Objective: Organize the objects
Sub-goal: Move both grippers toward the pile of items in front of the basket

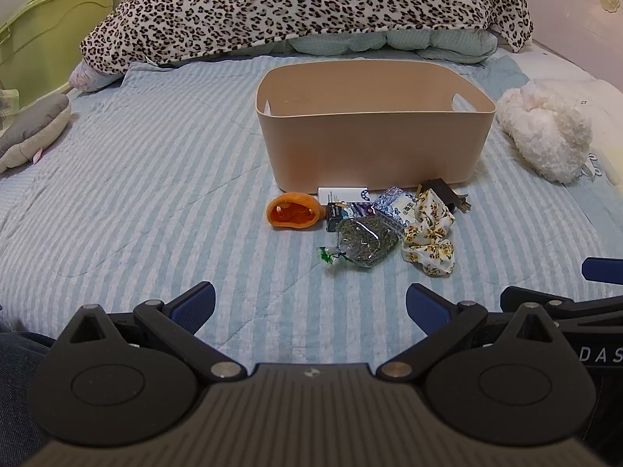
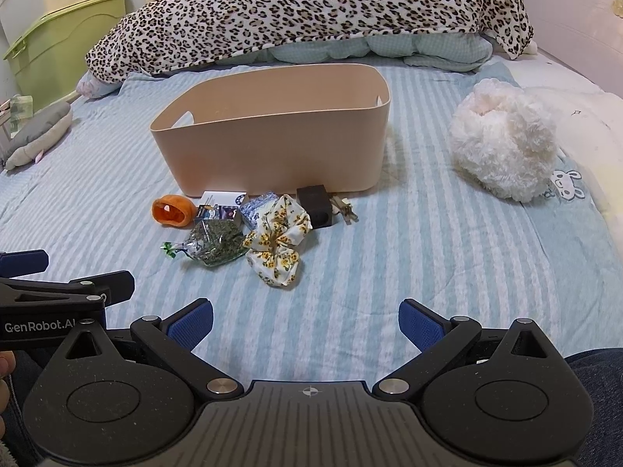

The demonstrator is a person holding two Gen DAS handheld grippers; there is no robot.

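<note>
A beige plastic bin (image 1: 373,144) (image 2: 272,148) stands on the striped bed. In front of it lies a cluster: an orange plush piece (image 1: 294,212) (image 2: 173,210), a white box (image 1: 342,193), a dark small box (image 1: 342,212) (image 2: 216,212), a blue-white packet (image 1: 395,202) (image 2: 259,206), a clear bag of green dried leaves (image 1: 364,243) (image 2: 214,245), a floral scrunchie (image 1: 428,233) (image 2: 278,245) and a black charger (image 1: 446,194) (image 2: 315,202). My left gripper (image 1: 310,305) and right gripper (image 2: 305,323) are open and empty, well short of the cluster.
A leopard-print blanket (image 1: 303,4) lies across the head of the bed. A white fluffy plush (image 1: 545,128) (image 2: 506,140) sits right of the bin, a grey plush (image 1: 31,128) at the left edge. A green storage box (image 1: 50,35) stands beside the bed.
</note>
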